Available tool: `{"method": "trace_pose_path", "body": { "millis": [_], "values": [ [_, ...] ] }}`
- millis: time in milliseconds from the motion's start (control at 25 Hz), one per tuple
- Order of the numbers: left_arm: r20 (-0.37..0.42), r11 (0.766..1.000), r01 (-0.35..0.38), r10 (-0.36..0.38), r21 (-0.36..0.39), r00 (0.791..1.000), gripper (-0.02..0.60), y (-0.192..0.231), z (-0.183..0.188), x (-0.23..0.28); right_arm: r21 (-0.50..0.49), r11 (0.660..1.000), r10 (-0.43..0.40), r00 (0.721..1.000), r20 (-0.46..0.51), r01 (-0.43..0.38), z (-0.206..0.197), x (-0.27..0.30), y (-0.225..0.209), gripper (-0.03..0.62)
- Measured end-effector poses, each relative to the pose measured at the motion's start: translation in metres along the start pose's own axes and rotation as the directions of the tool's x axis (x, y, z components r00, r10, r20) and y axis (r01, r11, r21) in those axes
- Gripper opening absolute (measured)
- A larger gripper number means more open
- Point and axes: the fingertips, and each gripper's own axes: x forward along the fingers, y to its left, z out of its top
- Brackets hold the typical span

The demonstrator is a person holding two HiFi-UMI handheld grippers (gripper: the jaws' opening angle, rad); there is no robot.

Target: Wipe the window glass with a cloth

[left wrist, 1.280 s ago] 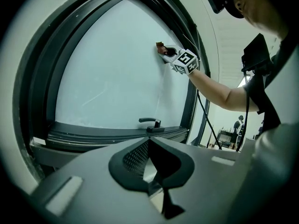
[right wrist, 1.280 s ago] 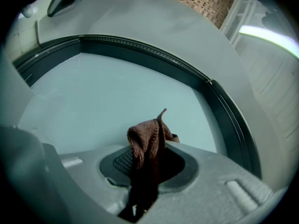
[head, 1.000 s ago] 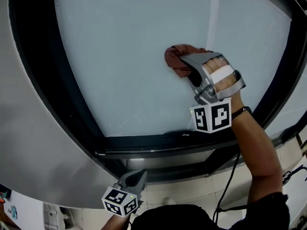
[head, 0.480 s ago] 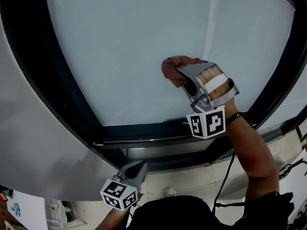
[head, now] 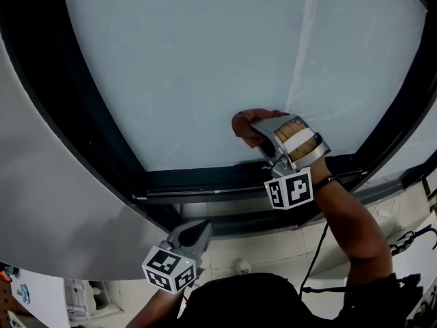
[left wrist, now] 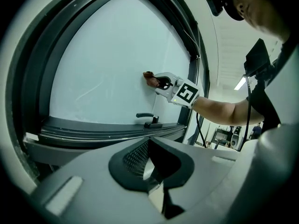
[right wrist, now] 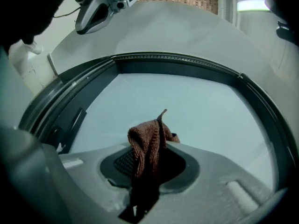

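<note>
While its two jaws clamp a bunched brown cloth (right wrist: pixel 145 141), the right gripper (head: pixel 258 130) presses that cloth against the window glass (head: pixel 191 67). The cloth sits low on the pane and right of its middle, just above the bottom rail of the dark frame (head: pixel 205 183). Seen from the right gripper view, it rises out of the dark jaw pads as a folded hump with one corner pointing up, the pale pane beyond it.

Behind the jaws sits the black-and-white marker cube (head: pixel 290 188) (a part of the gripper itself). From there the person's bare forearm (head: pixel 348 217) runs down toward the lower right of the head view.

Below the frame and well apart from the glass hangs the left gripper (head: pixel 198 234), its jaws closed together with nothing between them. Its own view looks up across the pane, where a black window handle (left wrist: pixel 148 120) lies on the bottom rail, beneath the raised cloth.

A broad grey panel (head: pixel 54 203) borders the frame on the left of the head view. A pale tiled floor (head: pixel 273 248) shows beneath the window.
</note>
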Motion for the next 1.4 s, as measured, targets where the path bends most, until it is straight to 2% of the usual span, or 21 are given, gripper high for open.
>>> {"method": "trace_pose_path", "body": {
  "millis": [320, 600, 1000, 1400],
  "values": [
    [-0.014, 1.000, -0.006, 0.006, 0.003, 1.000, 0.017, 0.000, -0.003, -0.002, 0.040, 0.984, 0.174, 0.985, 0.005, -0.174, 0.003, -0.002, 0.060, 0.075],
    [-0.013, 1.000, -0.009, 0.009, 0.005, 1.000, 0.017, -0.002, -0.001, 0.000, 0.054, 0.968, 0.247, 0.969, 0.010, -0.247, 0.004, -0.003, 0.092, 0.075],
    [-0.013, 1.000, -0.017, 0.017, 0.002, 1.000, 0.017, -0.003, -0.002, 0.001, 0.058, 0.955, 0.289, 0.957, 0.025, -0.290, 0.005, -0.005, 0.105, 0.075],
    [-0.014, 1.000, -0.014, 0.014, 0.004, 1.000, 0.017, 0.000, 0.000, 0.008, 0.089, 0.951, 0.294, 0.955, 0.029, -0.295, 0.005, -0.004, 0.107, 0.069]
  ]
}}
